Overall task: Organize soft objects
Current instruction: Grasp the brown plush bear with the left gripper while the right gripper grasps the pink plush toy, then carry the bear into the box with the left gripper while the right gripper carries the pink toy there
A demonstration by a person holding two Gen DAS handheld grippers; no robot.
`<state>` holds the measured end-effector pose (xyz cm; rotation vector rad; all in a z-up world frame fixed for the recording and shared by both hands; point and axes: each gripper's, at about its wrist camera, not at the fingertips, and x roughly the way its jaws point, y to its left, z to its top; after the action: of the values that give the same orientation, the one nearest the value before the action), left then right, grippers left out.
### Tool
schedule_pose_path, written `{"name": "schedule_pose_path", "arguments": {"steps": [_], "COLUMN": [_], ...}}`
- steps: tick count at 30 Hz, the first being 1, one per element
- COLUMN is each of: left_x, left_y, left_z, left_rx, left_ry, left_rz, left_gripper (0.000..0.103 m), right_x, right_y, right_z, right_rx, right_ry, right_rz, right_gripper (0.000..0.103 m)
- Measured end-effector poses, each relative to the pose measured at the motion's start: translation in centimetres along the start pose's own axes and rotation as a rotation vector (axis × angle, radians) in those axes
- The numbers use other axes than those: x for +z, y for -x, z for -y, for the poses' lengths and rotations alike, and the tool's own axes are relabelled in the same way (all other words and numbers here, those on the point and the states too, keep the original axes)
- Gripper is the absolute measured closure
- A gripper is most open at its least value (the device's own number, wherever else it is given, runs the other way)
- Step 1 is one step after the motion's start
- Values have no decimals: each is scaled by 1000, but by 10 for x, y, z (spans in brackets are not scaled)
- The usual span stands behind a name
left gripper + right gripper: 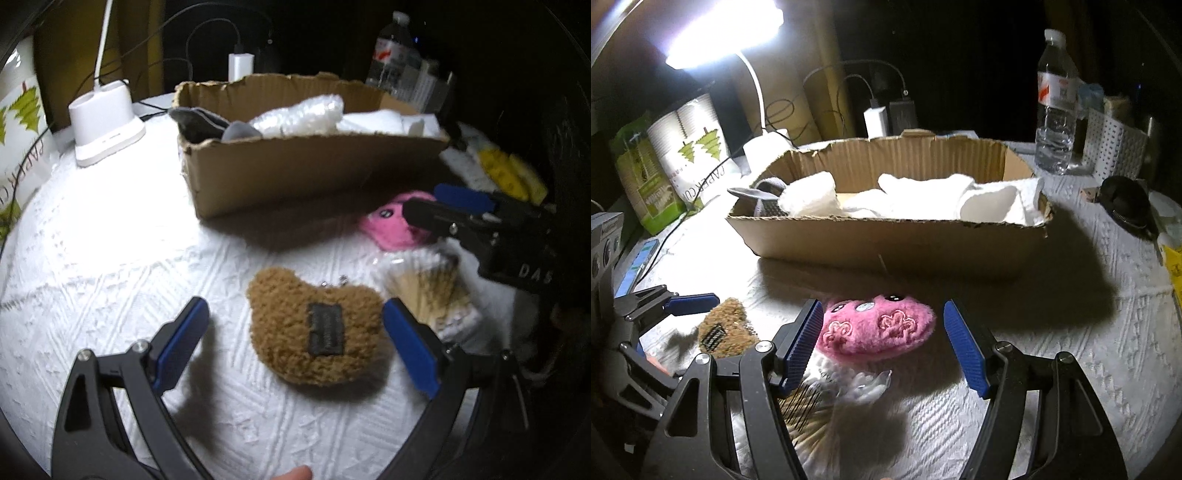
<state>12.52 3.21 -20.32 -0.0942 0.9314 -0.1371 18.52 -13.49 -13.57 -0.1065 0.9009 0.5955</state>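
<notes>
A brown fuzzy pouch [314, 328] with a dark label lies on the white cloth between the open fingers of my left gripper [295, 343]; it also shows in the right wrist view [724, 330]. A pink plush toy [875, 328] lies between the open fingers of my right gripper [882, 343], not gripped; it also shows in the left wrist view [388, 221]. The cardboard box [886, 240] behind both holds white soft items [960, 199] and a grey one [761, 195]. The right gripper [436, 206] reaches in from the right beside the pink toy.
A plastic bag of wooden sticks [428, 291] lies between the two toys. A white lamp base [105, 122] stands back left. A water bottle [1056, 107], a perforated white holder [1115, 147] and a black object [1123, 199] stand back right. Paper bags [665, 162] are at the left.
</notes>
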Motion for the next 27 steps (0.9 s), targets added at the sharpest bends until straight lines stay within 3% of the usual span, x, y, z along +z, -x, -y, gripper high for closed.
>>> {"name": "schedule_pose_path", "arguments": {"steps": [7, 9, 11, 12, 13, 22, 27], "left_x": [0, 0, 0, 0, 0, 0, 2], "left_y": [-4, -4, -2, -1, 0, 13, 23], "left_z": [1, 1, 3, 4, 5, 14, 14], "left_rx": [-2, -4, -6, -12, -22, -29, -75], "left_ry": [-13, -18, -31, -37, -41, -66, -45], "left_rz": [1, 5, 10, 12, 16, 56, 73], "left_gripper": [8, 15, 24, 36, 41, 50, 52], "right_x": [-2, -3, -3, -3, -3, 3, 6], "right_y": [-15, -17, -18, -18, -17, 6, 23], "right_z": [-4, -6, -8, -10, -11, -18, -17], "right_rx": [14, 13, 18, 13, 10, -29, -27], "right_ry": [15, 25, 39, 49, 54, 107, 115], "right_rz": [-45, -50, -53, -51, -50, 31, 68], "right_gripper": [32, 32, 41, 41, 44, 71, 76]}}
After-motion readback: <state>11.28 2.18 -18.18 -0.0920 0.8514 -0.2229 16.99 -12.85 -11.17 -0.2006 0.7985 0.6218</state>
